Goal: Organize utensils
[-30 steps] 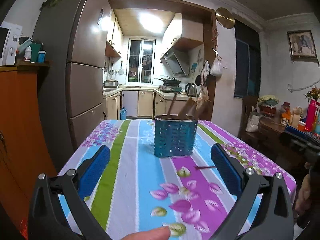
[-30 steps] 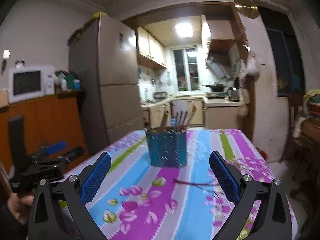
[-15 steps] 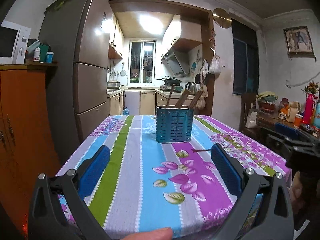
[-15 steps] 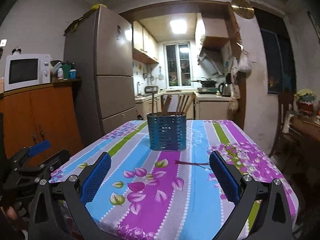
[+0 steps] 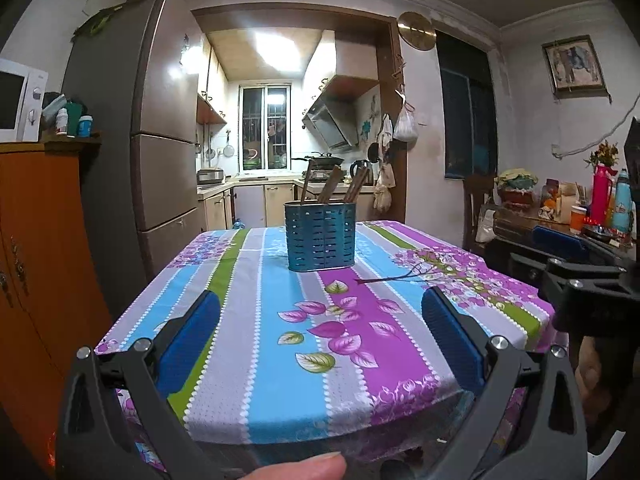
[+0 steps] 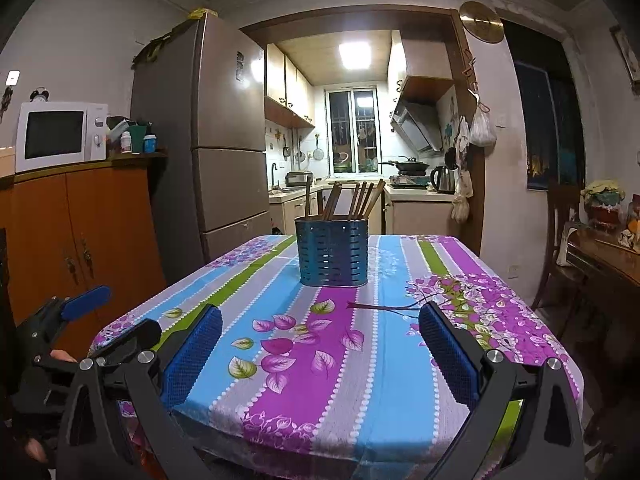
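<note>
Blue perforated metal makes the utensil holder [image 5: 320, 236], which stands upright near the middle of the table, on a tablecloth [image 5: 256, 360] with stripes of blue, purple, grey and green and a print of leaves and flowers. Several brown wooden chopsticks [image 6: 362, 200] lean inside the holder, their upper ends above the rim. One single dark chopstick [image 5: 384, 279] lies flat on the cloth, just to the right of the holder and a little nearer to the cameras, not touching it.

The left gripper [image 5: 320, 334] is held low in front of the near edge of the table. Its two blue pads stand wide apart and nothing is between them. A fingertip [image 5: 296, 468] of the person shows at the bottom edge of this view. The right gripper [image 6: 320, 344] is held in the same way before the table edge, its blue pads also spread wide and empty. Each gripper appears at the side of the other one's view.

Behind the table stand a tall grey refrigerator [image 6: 224, 140] and an orange wooden cabinet [image 6: 80, 240] with a white microwave [image 6: 60, 136] on top. Further back a lit kitchen is seen through a doorway.
</note>
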A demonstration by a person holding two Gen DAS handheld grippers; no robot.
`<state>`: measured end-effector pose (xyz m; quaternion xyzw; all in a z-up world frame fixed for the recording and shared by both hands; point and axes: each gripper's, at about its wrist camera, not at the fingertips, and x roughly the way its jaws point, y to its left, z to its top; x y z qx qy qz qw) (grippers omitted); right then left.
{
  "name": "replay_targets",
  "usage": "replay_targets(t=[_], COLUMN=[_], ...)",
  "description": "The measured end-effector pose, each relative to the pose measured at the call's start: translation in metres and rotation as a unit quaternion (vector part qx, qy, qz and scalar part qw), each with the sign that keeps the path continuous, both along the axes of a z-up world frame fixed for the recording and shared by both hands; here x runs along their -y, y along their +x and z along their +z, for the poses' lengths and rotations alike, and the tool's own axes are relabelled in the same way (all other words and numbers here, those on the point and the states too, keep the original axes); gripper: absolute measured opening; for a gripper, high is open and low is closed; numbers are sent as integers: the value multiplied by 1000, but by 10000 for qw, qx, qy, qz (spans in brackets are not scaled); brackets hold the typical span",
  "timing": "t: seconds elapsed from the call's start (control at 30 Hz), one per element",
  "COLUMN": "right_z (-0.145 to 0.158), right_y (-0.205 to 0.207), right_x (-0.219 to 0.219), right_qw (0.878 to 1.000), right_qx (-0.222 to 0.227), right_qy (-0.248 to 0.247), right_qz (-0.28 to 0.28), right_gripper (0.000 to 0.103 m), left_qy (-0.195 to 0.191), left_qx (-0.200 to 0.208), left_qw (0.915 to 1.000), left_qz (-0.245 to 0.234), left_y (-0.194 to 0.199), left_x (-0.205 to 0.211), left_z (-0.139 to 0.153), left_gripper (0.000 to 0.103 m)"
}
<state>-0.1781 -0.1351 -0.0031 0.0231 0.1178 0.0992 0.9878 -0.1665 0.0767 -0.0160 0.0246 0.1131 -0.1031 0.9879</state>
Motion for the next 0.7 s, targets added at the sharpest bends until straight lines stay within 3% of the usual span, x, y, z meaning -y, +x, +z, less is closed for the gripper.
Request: replay_targets(t=[0.7], right_z=[-14], right_y=[-23], right_x=[9], right_qw=[9998], right_qx=[2], right_qy=[198], right_qz=[-36], right_gripper=[98], left_qy=[-87], left_qx=[-153], left_qw=[9998], left_qz=[-37], left_y=[-5], left_x=[5], left_z=[-3], left_gripper=[97])
